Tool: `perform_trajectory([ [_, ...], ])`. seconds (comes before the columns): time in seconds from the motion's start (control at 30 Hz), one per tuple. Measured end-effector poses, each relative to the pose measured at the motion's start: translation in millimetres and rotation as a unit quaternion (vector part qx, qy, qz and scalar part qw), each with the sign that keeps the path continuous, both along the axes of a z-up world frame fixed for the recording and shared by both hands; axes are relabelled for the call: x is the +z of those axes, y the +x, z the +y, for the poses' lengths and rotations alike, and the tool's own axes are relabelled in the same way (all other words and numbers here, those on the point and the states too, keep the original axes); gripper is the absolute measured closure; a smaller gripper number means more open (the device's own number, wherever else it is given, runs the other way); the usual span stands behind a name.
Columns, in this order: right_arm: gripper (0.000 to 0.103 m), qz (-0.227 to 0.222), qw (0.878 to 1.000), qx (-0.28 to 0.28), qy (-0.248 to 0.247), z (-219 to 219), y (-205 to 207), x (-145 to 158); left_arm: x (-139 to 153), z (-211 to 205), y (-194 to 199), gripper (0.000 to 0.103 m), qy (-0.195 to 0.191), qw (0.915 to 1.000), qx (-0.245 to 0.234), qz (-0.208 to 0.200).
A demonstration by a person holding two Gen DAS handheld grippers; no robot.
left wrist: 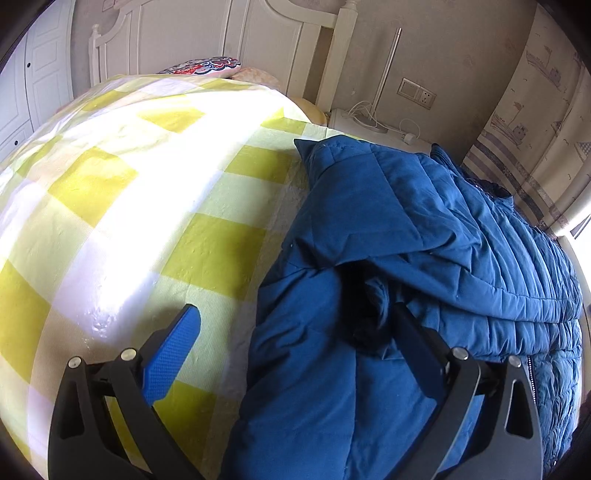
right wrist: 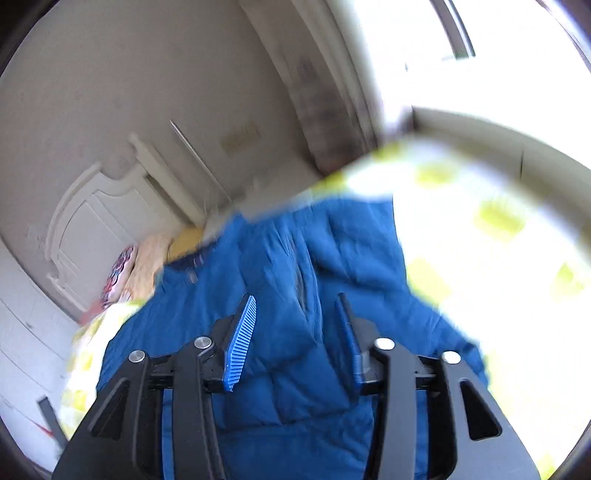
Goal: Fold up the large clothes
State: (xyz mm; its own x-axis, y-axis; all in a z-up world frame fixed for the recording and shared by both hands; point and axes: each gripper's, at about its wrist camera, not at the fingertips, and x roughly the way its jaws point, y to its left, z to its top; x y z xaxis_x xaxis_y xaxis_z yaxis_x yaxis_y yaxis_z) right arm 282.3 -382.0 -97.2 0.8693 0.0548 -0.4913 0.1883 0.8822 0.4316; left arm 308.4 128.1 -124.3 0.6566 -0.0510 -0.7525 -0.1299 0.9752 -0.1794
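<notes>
Blue quilted jacket (left wrist: 424,229) is seen spread on a bed covered by a yellow-and-white checked sheet (left wrist: 122,192), toward the side nearest a white nightstand (left wrist: 354,120). Part of the garment is folded over itself, and a dark opening is left in the folds near the middle of the left wrist view. The left hand-held gripper (left wrist: 295,332) is held wide above the bed: one blue-padded finger (left wrist: 173,350) is seen over the bare sheet, the other finger over the jacket, and no fabric is pinched between them. In the right wrist view, which is blurred, the jacket (right wrist: 280,266) fills the centre and the sheet (right wrist: 480,229) is washed out by bright window light. The right hand-held gripper (right wrist: 299,317) is seen narrowly parted above the jacket, with a ribbed blue pad (right wrist: 242,339) on one finger; fabric shows through the gap, yet the pads are not pressed on it. A white headboard (left wrist: 221,33) stands at the far end of the bed, with a patterned pillow (left wrist: 201,66) just before it. A wall socket (left wrist: 417,94) and a lamp with white cables are seen at the nightstand.
</notes>
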Motion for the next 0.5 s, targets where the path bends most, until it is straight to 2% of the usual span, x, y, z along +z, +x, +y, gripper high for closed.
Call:
perform_trajectory([
  [0.07,0.060,-0.022,0.997,0.031,-0.071,24.9,2.1,17.0,0.3,-0.6,0.1,0.002,0.000,1.0000,0.000,0.000],
  [0.17,0.060,-0.003,0.985,0.093,-0.147,64.3,29.3,16.5,0.5,0.0,-0.1,0.002,-0.002,1.0000,0.000,-0.001],
  [0.2,0.060,0.005,0.982,0.099,-0.162,70.2,36.6,12.5,0.5,0.3,-0.2,0.002,-0.003,1.0000,0.000,-0.001],
  [0.27,0.060,0.055,0.973,0.101,-0.199,80.0,59.2,-12.4,0.6,1.7,-0.8,0.002,-0.007,1.0000,0.000,-0.004],
  [0.3,0.060,0.078,0.972,0.101,-0.199,78.5,66.6,-29.5,0.7,3.4,-2.3,0.002,-0.012,0.9999,0.002,-0.007],
  [0.33,0.060,0.075,0.974,0.105,-0.188,75.3,67.2,-35.5,4.5,7.1,-7.7,0.004,-0.017,0.9995,0.012,-0.022],
  [0.37,0.060,0.075,0.976,0.108,-0.171,70.6,67.5,-36.6,13.7,12.6,-18.4,0.010,-0.020,0.9978,0.031,-0.055],
  [0.4,0.060,0.074,0.978,0.111,-0.162,66.2,66.4,-36.1,23.8,17.6,-29.6,0.012,-0.026,0.9942,0.051,-0.091],
  [0.47,0.060,0.073,0.979,0.117,-0.152,61.7,69.0,-37.2,54.9,25.9,-53.3,0.009,-0.058,0.9793,0.075,-0.179],
  [0.5,0.060,0.074,0.979,0.118,-0.149,59.5,69.1,-39.5,68.9,23.7,-55.0,0.004,-0.069,0.9760,0.063,-0.197],
])
